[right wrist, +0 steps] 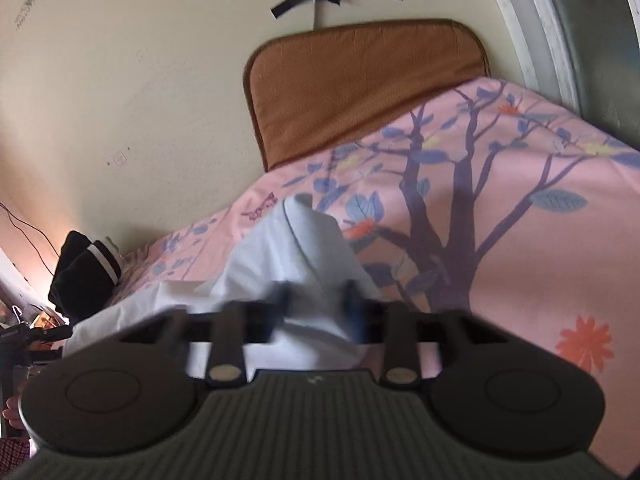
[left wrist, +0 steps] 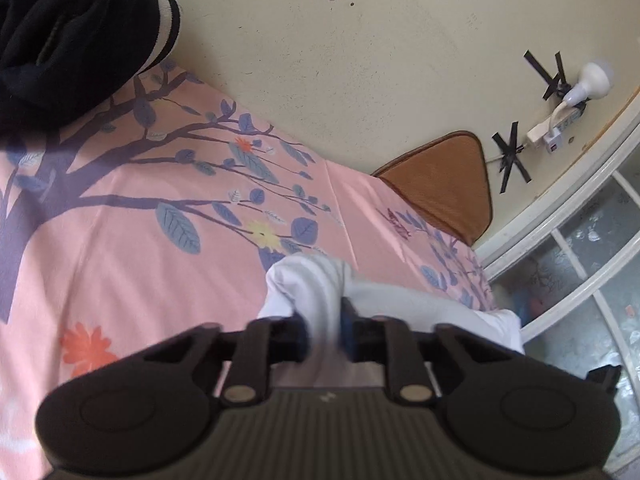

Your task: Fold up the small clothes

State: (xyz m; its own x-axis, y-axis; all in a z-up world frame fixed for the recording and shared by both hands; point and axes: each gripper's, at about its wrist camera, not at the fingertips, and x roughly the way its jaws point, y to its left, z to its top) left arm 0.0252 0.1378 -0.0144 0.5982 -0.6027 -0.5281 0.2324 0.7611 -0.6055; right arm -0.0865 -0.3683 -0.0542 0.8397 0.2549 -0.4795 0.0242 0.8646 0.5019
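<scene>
A small white garment (left wrist: 320, 288) hangs bunched above the pink flowered bedsheet (left wrist: 160, 200). My left gripper (left wrist: 324, 332) is shut on one part of it, cloth pinched between the fingers. In the right wrist view the same white garment (right wrist: 288, 248) is pinched by my right gripper (right wrist: 318, 312), which is shut on it; the cloth drapes away to the left. Both grippers hold it lifted off the sheet. A folded black garment with white stripes (left wrist: 68, 40) lies at the bed's far corner; it also shows in the right wrist view (right wrist: 86, 272).
A brown cushion (right wrist: 360, 84) leans against the cream wall (left wrist: 360, 60) at the head of the bed. A white power strip and bulb (left wrist: 568, 100) are taped to the wall. A window frame (left wrist: 580, 240) borders the bed's side.
</scene>
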